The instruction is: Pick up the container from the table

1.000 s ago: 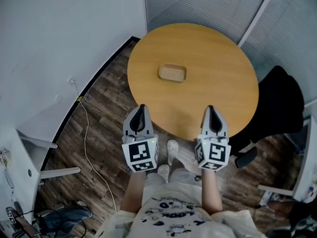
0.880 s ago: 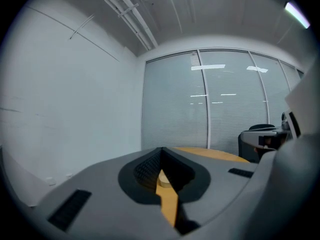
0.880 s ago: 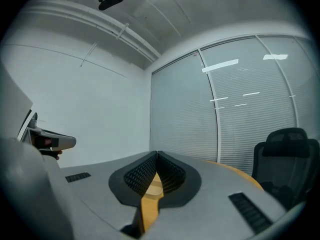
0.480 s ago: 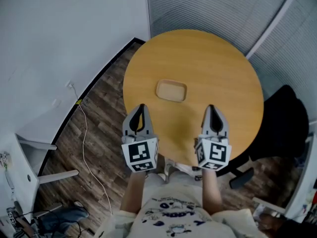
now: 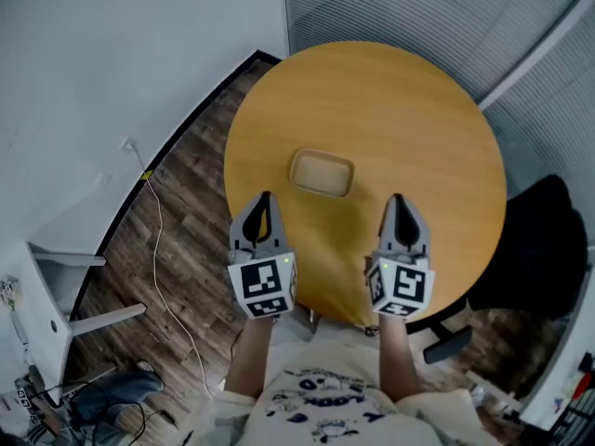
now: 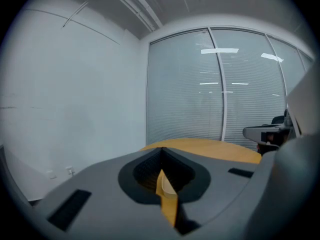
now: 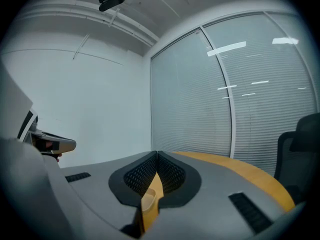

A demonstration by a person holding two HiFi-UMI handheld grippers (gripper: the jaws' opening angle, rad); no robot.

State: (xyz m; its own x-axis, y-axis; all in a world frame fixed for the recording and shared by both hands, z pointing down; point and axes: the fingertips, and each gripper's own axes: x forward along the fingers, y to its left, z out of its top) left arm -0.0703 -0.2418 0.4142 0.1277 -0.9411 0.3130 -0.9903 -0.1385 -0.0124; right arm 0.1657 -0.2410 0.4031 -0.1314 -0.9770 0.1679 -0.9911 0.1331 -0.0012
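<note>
Wood-plank floor [image 5: 191, 193], white wall at left, slatted blinds [image 5: 390, 7] at the far side; round tan desk [image 5: 423, 128] at centre, black chair [image 5: 544, 240] at its right. Container [image 5: 322, 173], a shallow tan rectangular tray, lies on the desk left of its centre, touched by neither claw. Left claw [image 5: 266, 198] and right claw [image 5: 397, 199] hang over the desk's near edge, jaws closed tip to tip, nothing gripped; the container sits farther off, between them.

Right gripper [image 7: 156, 156] jaws together (empty); container [image 7: 148, 199] beyond on table [image 7: 250, 176].
</note>
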